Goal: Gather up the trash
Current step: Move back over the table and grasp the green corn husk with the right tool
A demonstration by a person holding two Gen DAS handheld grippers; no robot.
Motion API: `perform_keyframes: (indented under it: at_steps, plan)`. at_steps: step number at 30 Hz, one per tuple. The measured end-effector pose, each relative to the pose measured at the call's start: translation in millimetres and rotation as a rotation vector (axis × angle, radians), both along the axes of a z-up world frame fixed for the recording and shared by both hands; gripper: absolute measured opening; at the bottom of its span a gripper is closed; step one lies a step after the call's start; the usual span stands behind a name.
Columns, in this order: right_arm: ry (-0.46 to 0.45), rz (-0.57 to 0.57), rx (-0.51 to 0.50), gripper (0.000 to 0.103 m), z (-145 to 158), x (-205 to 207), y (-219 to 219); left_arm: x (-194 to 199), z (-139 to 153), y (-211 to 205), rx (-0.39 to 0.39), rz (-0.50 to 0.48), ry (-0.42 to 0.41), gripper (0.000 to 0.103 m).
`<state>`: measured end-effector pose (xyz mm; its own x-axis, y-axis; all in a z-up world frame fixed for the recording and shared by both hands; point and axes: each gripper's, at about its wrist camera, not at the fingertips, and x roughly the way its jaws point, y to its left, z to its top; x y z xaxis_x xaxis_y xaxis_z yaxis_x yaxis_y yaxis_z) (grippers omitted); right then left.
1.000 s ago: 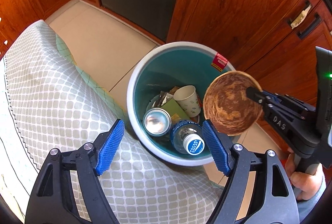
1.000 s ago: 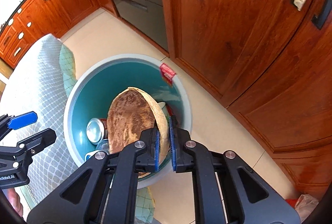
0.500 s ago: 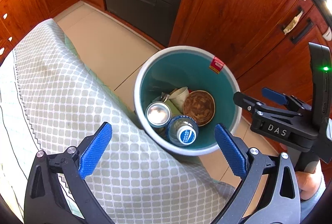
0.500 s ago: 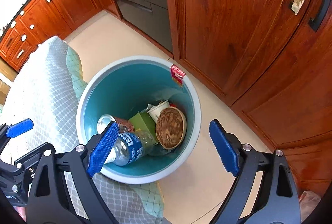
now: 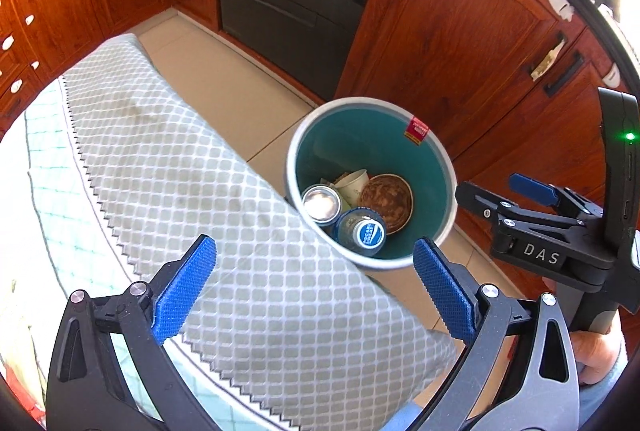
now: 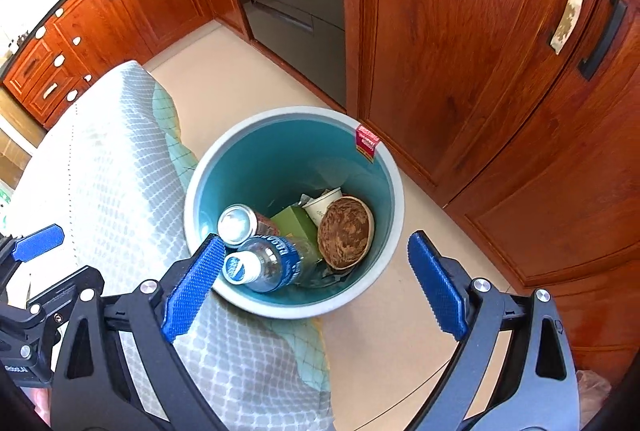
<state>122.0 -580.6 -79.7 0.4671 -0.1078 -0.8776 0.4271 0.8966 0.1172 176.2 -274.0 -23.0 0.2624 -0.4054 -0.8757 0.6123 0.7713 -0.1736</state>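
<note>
Dropped from the right gripper (image 6: 316, 285), the bowl (image 6: 346, 233) now lies in the bin (image 6: 394, 167) beside the cup (image 6: 322, 207), can (image 6: 238, 219) and bottle (image 6: 266, 263). Its jaws have just been opening and stand spread, nothing between them. Both grippers have pulled back above the bin; the left gripper (image 5: 316, 289) gapes too, probably free for more trash.

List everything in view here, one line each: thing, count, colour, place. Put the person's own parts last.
Bin: one, grey outside, teal inside, on the floor beside the table.
Dirty paper plate: one, brown-stained, in the bin, leaning on its right wall.
Can: one, silver top, in the bin at left.
Plastic bottle: one, clear with blue label, white cap, in the bin at front.
Paper cup: one, white, in the bin behind the plate.
Green carton: one, mid-bin.
Red sticker: one, on the bin's rim.
Tablecloth: one, grey-white lattice, at left.
Cabinets: red-brown wood, behind.
Left tongs: open, empty.
Right tongs: just opened, empty.
Hand: one, lower right.
</note>
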Motion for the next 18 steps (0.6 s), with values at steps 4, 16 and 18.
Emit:
perform_keyframes:
  at_steps: [4,16,18]
  plan:
    - [-0.004,0.036,-0.011,0.089,10,1,20,-6,10,24,-0.022,0.024,-0.011,0.099]
    - [-0.014,0.242,-0.002,0.089,32,14,133,-17,18,137,-0.044,0.180,-0.042,0.099]
    - [-0.009,0.296,0.004,0.089,32,21,162,-16,16,168,-0.043,0.235,-0.038,0.099]
